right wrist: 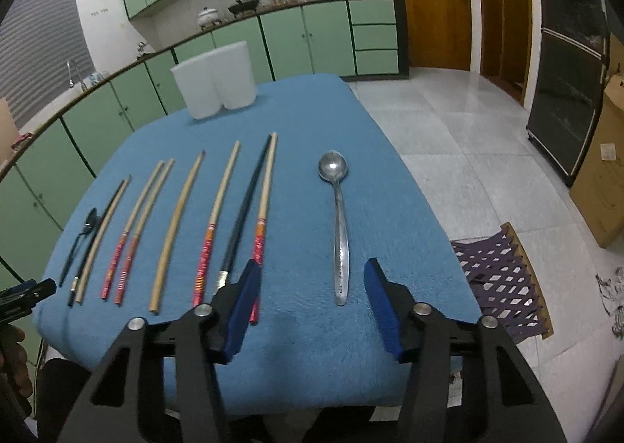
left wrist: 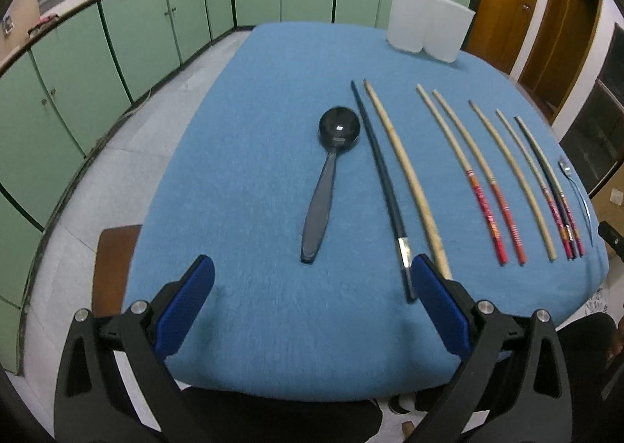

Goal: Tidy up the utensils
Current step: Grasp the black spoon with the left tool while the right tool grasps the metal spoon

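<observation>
Two claws: we hold the left claw [left wrist: 312,275] and right claw [right wrist: 312,279] spread apart, gripping nothing.
Utensils: chopsticks [right wrist: 171,232], black spoon [left wrist: 325,185] and steel spoon [right wrist: 338,224] lie on the blue bench [right wrist: 312,111].

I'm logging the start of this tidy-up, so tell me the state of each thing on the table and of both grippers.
left gripper: open, holding nothing, above the near table edge
right gripper: open, nothing between its pads
black spoon: lying flat, bowl up
metal spoon: lying flat, bowl up
chopsticks: lying flat in a row, not sorted
white holder: upright at the far end; contents hidden
blue cloth: spread flat
</observation>
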The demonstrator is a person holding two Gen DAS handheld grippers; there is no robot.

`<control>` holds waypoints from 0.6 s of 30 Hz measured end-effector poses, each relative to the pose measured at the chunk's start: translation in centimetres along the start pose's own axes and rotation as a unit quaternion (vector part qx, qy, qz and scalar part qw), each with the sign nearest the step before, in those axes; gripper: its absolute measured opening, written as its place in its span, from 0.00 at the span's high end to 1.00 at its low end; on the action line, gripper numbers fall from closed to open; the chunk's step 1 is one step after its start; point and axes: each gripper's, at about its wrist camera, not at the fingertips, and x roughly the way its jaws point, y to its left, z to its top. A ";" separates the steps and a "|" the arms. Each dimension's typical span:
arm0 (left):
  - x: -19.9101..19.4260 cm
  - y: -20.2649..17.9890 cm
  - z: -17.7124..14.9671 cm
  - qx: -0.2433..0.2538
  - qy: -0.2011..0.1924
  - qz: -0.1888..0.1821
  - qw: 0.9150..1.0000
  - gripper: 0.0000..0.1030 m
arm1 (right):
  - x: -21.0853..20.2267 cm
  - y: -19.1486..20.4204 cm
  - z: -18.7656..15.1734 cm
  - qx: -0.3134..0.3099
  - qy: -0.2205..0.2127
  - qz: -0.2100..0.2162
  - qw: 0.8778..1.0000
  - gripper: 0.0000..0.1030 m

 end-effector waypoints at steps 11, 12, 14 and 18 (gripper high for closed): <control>1.5 -0.3 -0.1 0.015 -0.007 0.017 1.000 0.27 | 1.8 -0.2 -1.1 -0.015 0.010 -0.026 0.999 0.58; 1.5 -0.5 -0.2 0.021 -0.013 0.023 0.999 0.27 | 1.8 -0.2 -1.2 -0.018 0.007 -0.027 0.999 0.59; 1.4 -0.9 -0.4 0.030 -0.021 0.025 0.999 0.34 | 1.8 -0.2 -1.3 -0.025 0.002 -0.030 0.999 0.62; 1.0 -1.5 -0.8 0.035 -0.035 0.020 0.999 0.52 | 1.8 -0.3 -1.1 -0.028 -0.001 -0.020 0.999 0.84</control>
